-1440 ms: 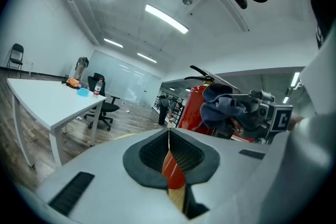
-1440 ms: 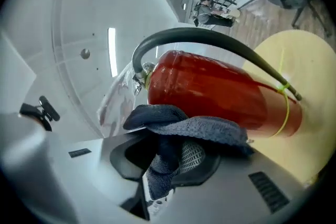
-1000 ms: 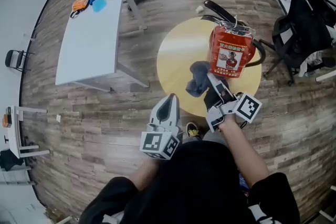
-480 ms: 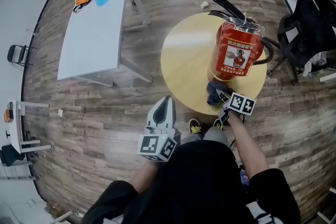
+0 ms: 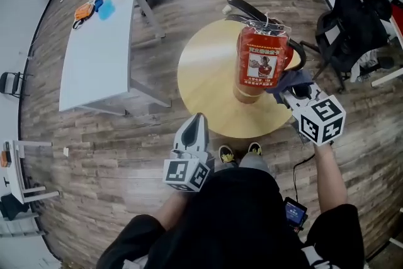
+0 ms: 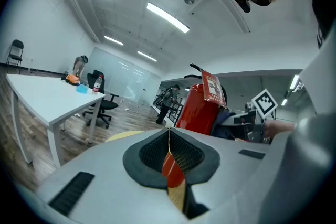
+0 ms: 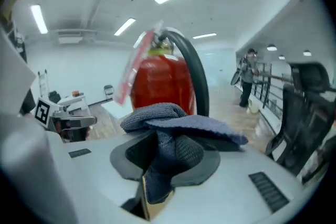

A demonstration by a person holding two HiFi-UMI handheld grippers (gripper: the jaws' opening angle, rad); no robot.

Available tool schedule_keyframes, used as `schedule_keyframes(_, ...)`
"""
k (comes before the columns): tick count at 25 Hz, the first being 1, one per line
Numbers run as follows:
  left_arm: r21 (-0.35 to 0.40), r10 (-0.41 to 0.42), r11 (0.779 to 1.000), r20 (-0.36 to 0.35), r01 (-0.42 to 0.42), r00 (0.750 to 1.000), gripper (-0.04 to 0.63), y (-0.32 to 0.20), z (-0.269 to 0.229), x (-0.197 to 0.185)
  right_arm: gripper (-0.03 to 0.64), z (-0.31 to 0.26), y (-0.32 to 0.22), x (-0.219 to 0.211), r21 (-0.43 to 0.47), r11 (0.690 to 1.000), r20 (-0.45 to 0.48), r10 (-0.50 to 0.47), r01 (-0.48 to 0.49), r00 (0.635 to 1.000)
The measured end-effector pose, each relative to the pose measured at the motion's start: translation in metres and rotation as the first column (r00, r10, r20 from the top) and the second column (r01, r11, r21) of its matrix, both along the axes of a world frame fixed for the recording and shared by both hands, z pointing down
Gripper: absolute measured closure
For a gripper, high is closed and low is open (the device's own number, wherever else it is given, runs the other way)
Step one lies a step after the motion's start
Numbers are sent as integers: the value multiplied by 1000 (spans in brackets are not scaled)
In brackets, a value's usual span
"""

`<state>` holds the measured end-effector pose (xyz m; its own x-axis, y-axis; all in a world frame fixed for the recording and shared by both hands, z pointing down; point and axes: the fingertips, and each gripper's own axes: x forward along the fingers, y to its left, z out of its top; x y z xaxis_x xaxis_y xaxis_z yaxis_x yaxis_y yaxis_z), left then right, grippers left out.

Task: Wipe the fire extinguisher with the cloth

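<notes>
Your left gripper, lower centre, is closed and empty, short of the table. The extinguisher stands upright near the table's right edge. Your right gripper clamps the cloth at its right flank. Press flat and stroke along the cylinder. Mind the hose; the chair crowds the right.

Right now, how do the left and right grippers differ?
The left gripper has its jaws shut on nothing; the right gripper has its jaws shut on the cloth. The left gripper sits by the near edge of the table, apart from the extinguisher; the right gripper holds the cloth at the extinguisher's side. Both grippers point toward the extinguisher.
</notes>
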<state>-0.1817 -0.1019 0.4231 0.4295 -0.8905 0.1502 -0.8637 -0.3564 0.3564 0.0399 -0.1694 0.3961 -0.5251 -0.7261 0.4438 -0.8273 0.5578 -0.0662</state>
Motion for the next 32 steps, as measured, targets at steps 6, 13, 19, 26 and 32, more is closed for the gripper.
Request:
schedule_keyframes(6, 5, 33, 999, -11, -33, 999, 571, -5, -1, 17, 517, 10, 3, -7, 26, 999, -169, -21, 26, 985)
schedule_keyframes(13, -26, -14, 1000, 0, 14, 1000, 571, 1, 8, -4, 517, 216, 7, -9, -378, 921, -27, 92, -95, 995)
schedule_keyframes(19, -40, -86, 995, 13, 87, 996, 571, 7, 16, -30, 517, 284, 8, -16, -467, 864, -10, 206, -186, 979)
schedule_keyframes(26, -31, -122, 992, 1, 122, 992, 571, 8, 14, -39, 517, 278, 14, -51, -702, 698, 344, 505, -140, 792)
schedule_keyframes(32, -1, -133, 991, -8, 133, 991, 571, 9, 5, -38, 517, 283, 2, -80, -780, 577, 418, 769, -242, 483)
